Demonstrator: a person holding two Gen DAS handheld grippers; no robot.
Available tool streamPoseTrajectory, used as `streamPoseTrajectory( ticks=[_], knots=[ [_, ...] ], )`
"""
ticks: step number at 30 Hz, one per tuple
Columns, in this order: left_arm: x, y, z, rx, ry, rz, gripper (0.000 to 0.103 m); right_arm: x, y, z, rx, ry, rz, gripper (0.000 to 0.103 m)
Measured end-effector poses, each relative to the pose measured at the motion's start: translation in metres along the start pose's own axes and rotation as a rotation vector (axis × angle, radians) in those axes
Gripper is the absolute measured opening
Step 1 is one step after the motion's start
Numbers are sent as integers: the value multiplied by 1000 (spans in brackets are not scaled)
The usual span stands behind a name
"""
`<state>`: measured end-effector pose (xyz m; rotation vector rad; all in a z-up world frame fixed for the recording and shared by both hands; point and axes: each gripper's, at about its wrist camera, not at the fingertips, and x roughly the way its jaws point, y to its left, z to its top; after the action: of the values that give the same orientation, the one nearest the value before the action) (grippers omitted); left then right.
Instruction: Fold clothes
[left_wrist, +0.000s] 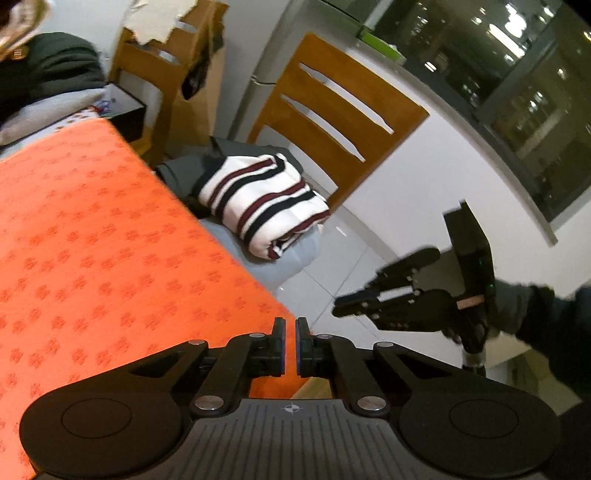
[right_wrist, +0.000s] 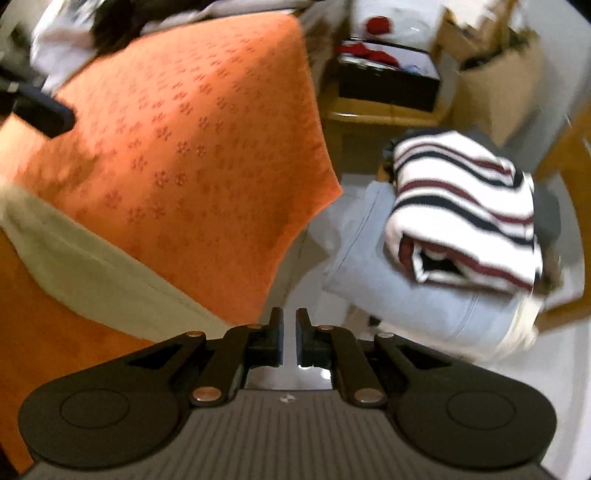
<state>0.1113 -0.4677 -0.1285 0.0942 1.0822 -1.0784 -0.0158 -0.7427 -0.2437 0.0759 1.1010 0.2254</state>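
An orange patterned cloth lies spread flat on the table; the right wrist view shows its corner hanging over the edge. My left gripper hovers over the cloth's near corner, jaws nearly together with nothing between them. My right gripper is just off that corner above the floor, jaws also nearly together and holding nothing. It shows blurred in the left wrist view, held by a gloved hand. A folded white garment with dark and red stripes rests on a chair.
The wooden chair stands close to the table edge, with pale blue and grey folded clothes under the striped one. A cream layer shows under the orange cloth. Boxes and a second chair are behind. White floor tiles lie between table and wall.
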Motion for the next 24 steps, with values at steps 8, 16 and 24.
streamPoseTrajectory(
  ticks=[8, 16, 24],
  knots=[
    [-36, 13, -14, -104, -21, 59, 28, -5, -8, -44, 561, -66, 117, 27],
    [-69, 21, -26, -194, -39, 89, 48, 8, -11, -98, 1156, -156, 359, 45],
    [-89, 33, -37, -273, -70, 132, 54, 43, 8, -137, 1670, -194, 572, 47]
  ],
)
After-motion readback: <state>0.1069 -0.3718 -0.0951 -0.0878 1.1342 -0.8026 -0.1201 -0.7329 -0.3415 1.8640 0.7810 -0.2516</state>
